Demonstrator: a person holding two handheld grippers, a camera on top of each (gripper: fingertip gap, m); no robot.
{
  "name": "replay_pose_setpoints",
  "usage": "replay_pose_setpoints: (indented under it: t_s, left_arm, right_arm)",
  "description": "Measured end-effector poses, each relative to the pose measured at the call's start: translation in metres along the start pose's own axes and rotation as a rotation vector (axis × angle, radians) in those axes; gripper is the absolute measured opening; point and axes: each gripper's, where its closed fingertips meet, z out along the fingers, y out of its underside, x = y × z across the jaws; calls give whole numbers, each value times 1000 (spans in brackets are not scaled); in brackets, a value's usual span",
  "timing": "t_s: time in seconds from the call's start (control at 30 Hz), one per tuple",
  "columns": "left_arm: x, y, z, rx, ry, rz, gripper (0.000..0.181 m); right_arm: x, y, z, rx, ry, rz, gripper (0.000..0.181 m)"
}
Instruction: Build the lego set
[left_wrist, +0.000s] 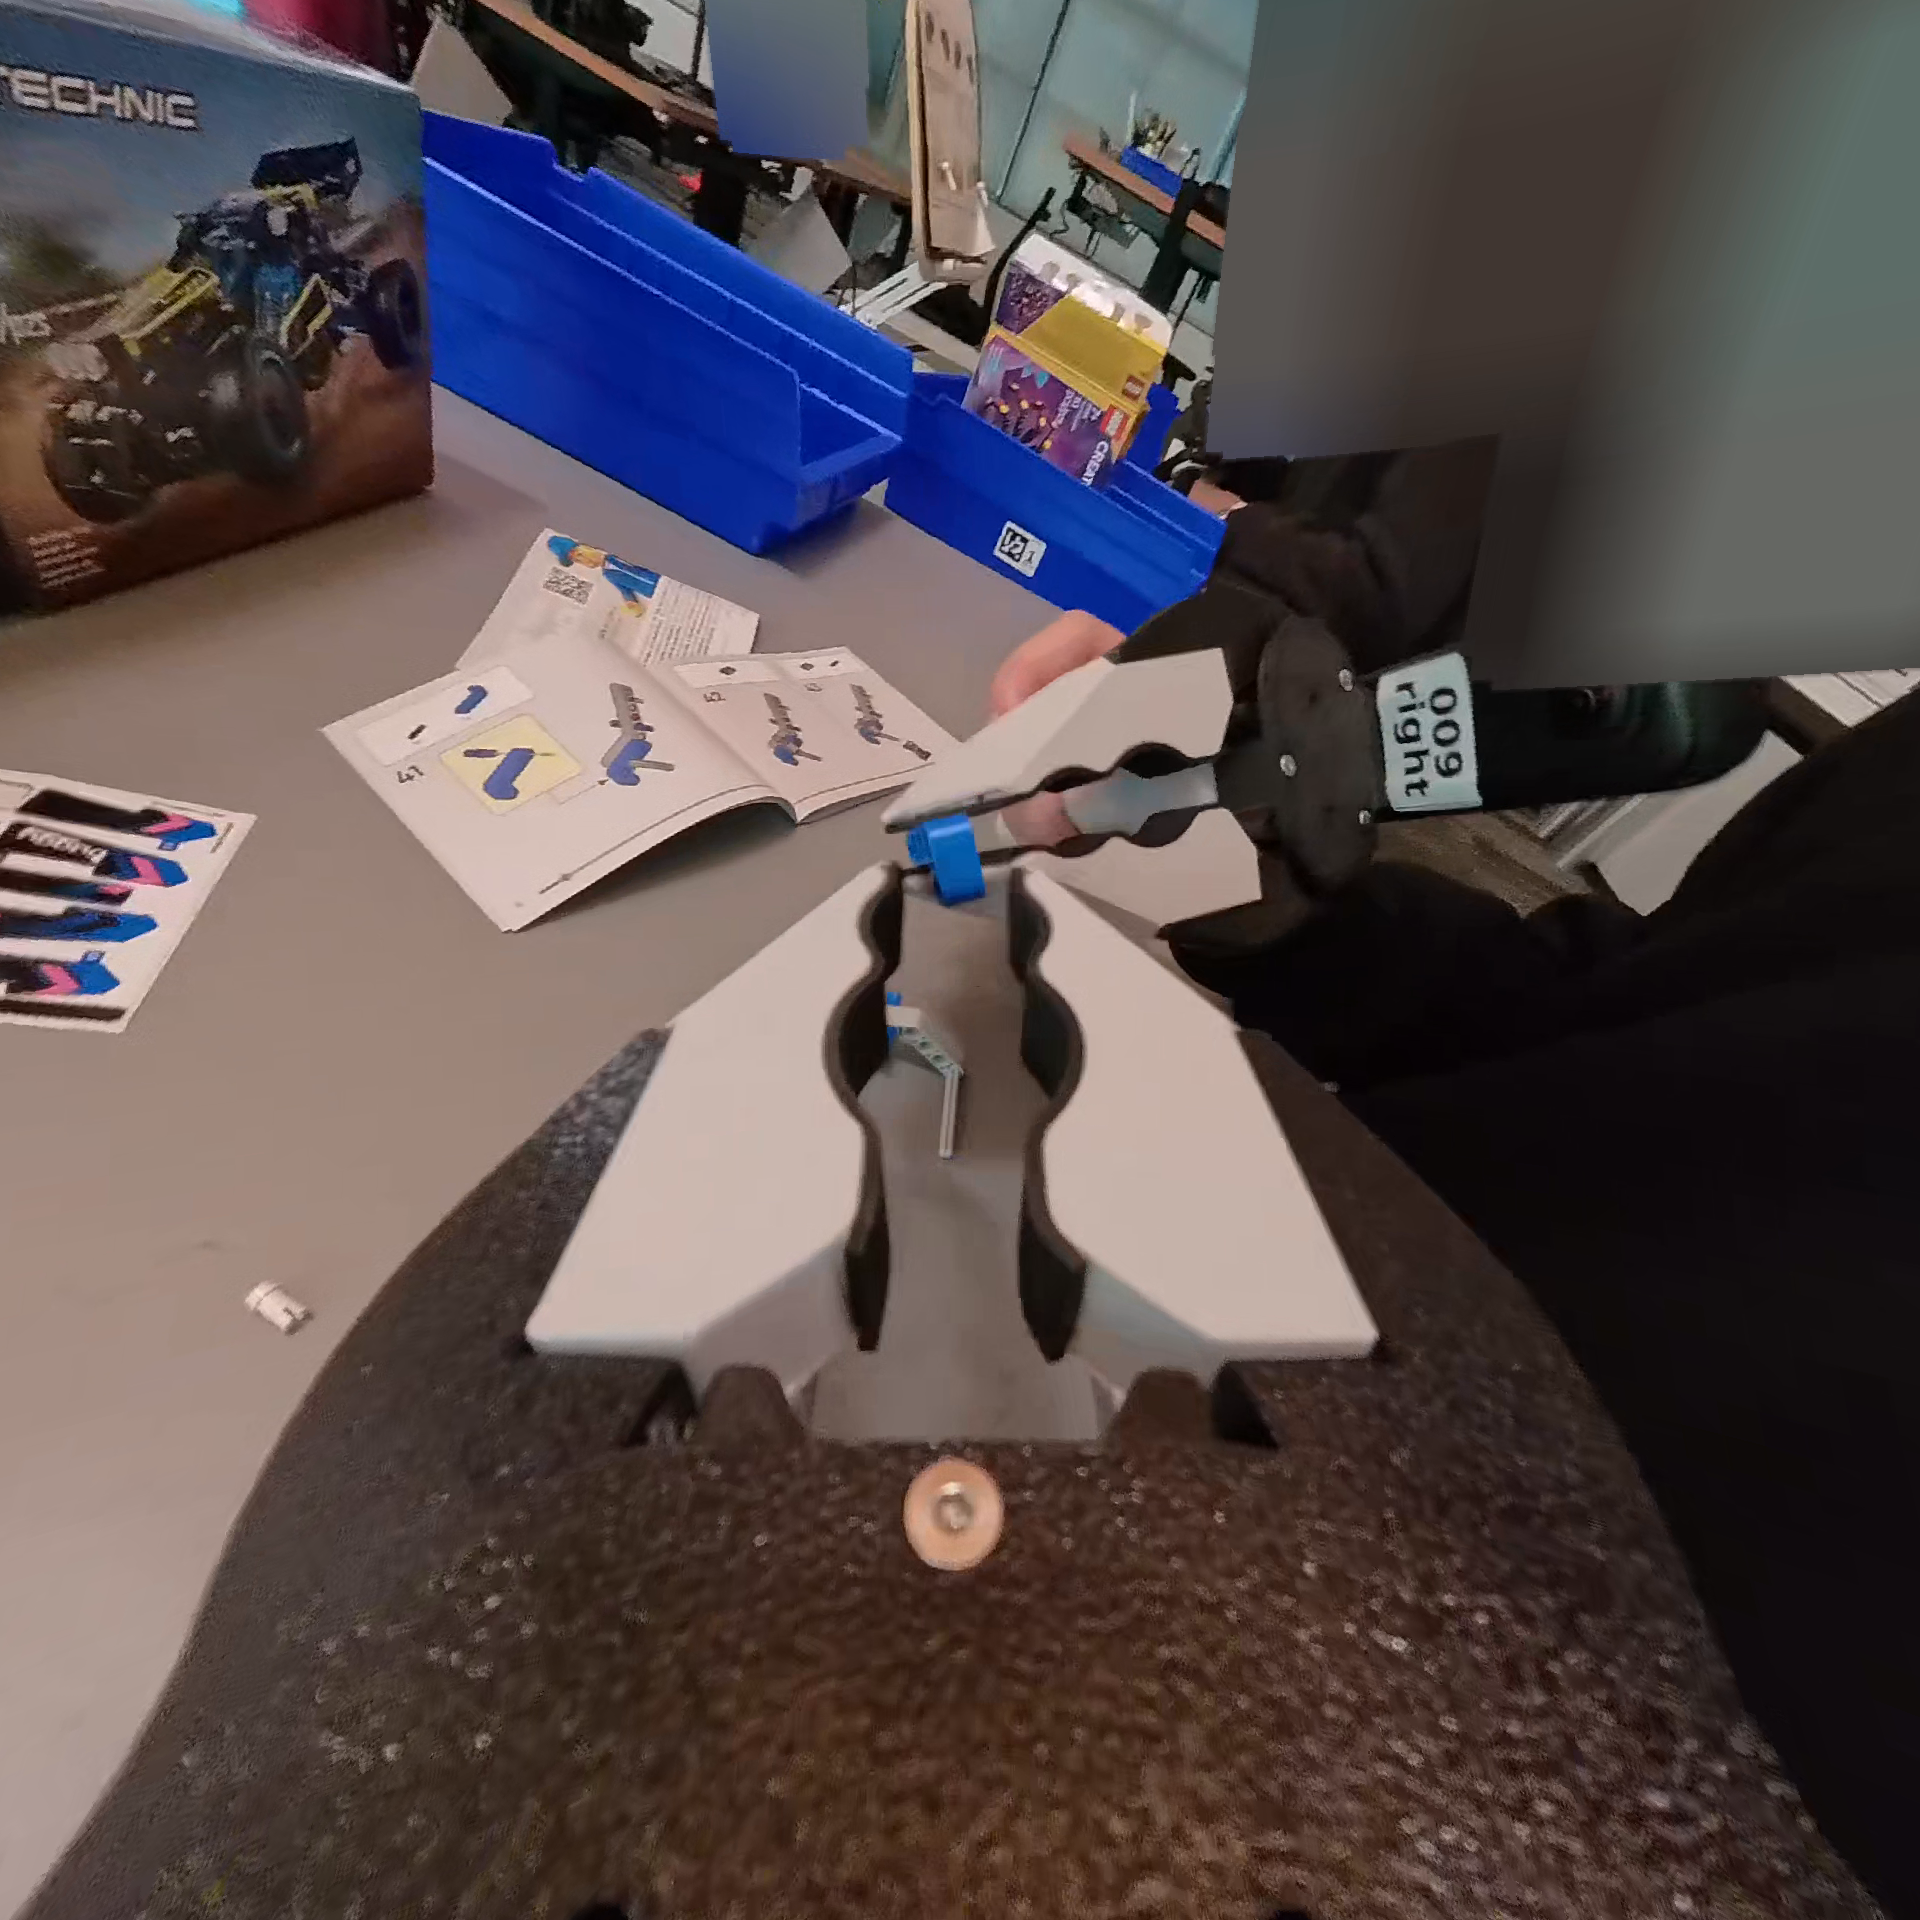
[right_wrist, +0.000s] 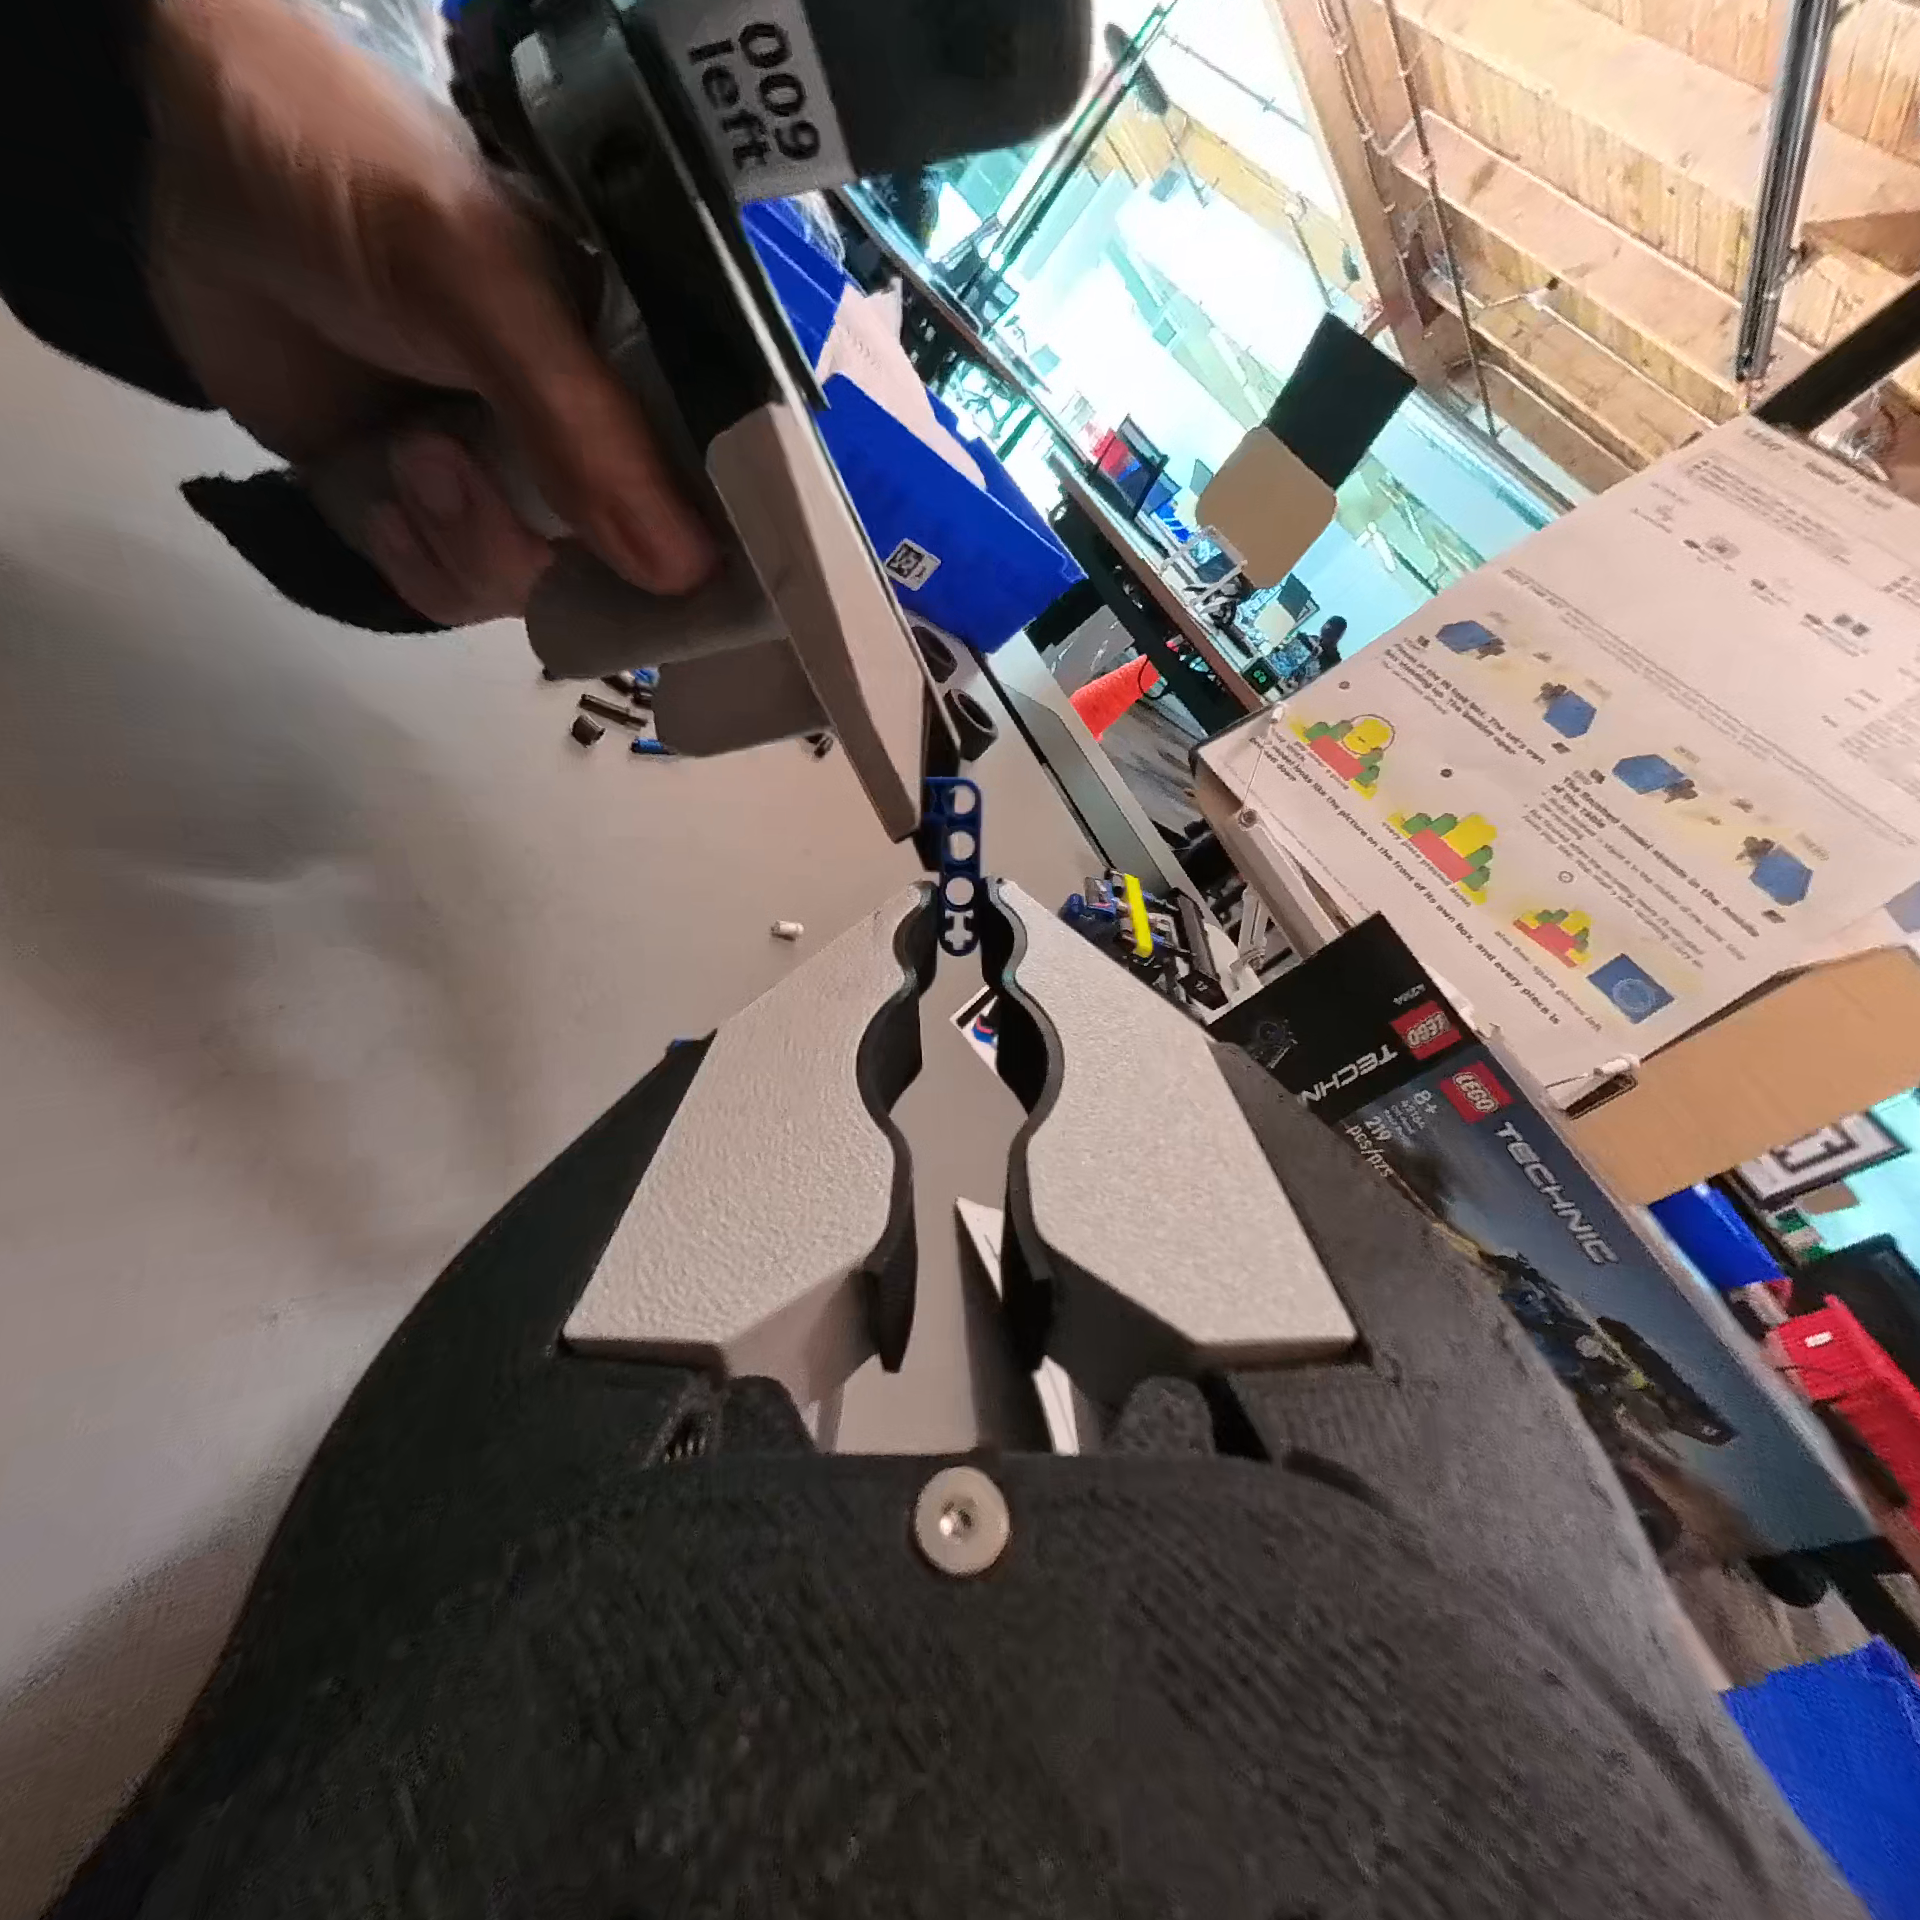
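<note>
Two pairs of jaws meet just right of the open booklet (left_wrist: 644, 769), which lies on the grey surface (left_wrist: 364, 1143). Behind the booklet stand the set's box (left_wrist: 208, 312) and blue bins (left_wrist: 644, 343), and a sticker sheet (left_wrist: 94, 894) lies to its left.

The right gripper (right_wrist: 961, 914) is clenched on the lower end of a thin blue beam (right_wrist: 956, 852) with a row of holes, holding it in the air off the booklet's right edge. The left gripper (left_wrist: 951, 883) has its jaws parted, with the tips right at the beam's free end.

I judge the beam to be very light, rigid plastic, smooth enough to pivot in a pinch. It is best held across its flat faces, clear of the hole to be joined.

A small grey part-built piece (left_wrist: 935, 1070) lies nearer than the booklet, half hidden between the left jaws. A white pin (left_wrist: 278, 1306) sits well in front of the booklet.

Whether the left tips touch the beam or carry a small part is not clear. The beam's lowest hole is covered by the right jaws, and both views are blurred.
</note>
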Motion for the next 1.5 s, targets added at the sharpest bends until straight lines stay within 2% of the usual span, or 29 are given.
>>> replay_pose_setpoints:
  t_s: [0.03,0.1,0.17,0.23,0.33,0.4,0.47,0.5,0.6,0.7,0.83,0.93,1.07,1.17,1.3,1.4,1.5]
  left_arm:
    - [0,1,0,-7,1,-13,19]
    - [-1,2,-1,-14,-10,-10,6]
    - [-5,6,-1,-39,-56,50,6]
    - [-8,6,-1,-42,-122,159,5]
    - [-19,-6,-7,5,-293,422,5]
    - [-22,-12,-12,24,-402,615,5]
    - [-18,-18,-12,53,-467,767,5]
    - [-15,-19,-11,63,-491,825,5]
    - [-13,-25,-10,86,-590,955,5]
    - [-9,-26,-7,105,-624,1002,5]
    - [-7,-24,-3,136,-622,947,5]
    - [-9,-25,-3,160,-642,889,5]
    - [-9,-24,0,159,-650,897,5]
    - [-10,-19,4,139,-600,864,5]
    - [-13,-4,-4,24,-303,748,7]
    - [-27,30,-20,-259,-27,659,16]
    - [-51,65,-27,-564,128,790,20]
  right_arm:
    - [0,-1,0,-3,6,-26,5]
    - [1,1,1,-25,11,-57,5]
    - [-1,4,3,-55,-4,-63,5]
    - [-1,7,3,-78,-20,31,8]
    - [15,9,0,-52,-18,427,35]
    - [24,1,-2,45,-54,762,51]
    - [30,-6,-1,143,-79,988,57]
    - [31,-9,-1,179,-95,1042,58]
    - [24,-13,2,199,-139,1091,54]
    - [21,-18,3,216,-143,1098,49]
    - [23,-19,3,246,-116,1080,31]
    - [23,-18,3,246,-95,1071,32]
    - [25,-17,2,251,-69,1056,32]
    - [24,-13,1,216,-63,988,30]
    - [33,11,-17,61,-80,890,30]
    - [18,25,-34,-63,-229,866,30]
    - [1,36,-40,-154,-312,821,31]
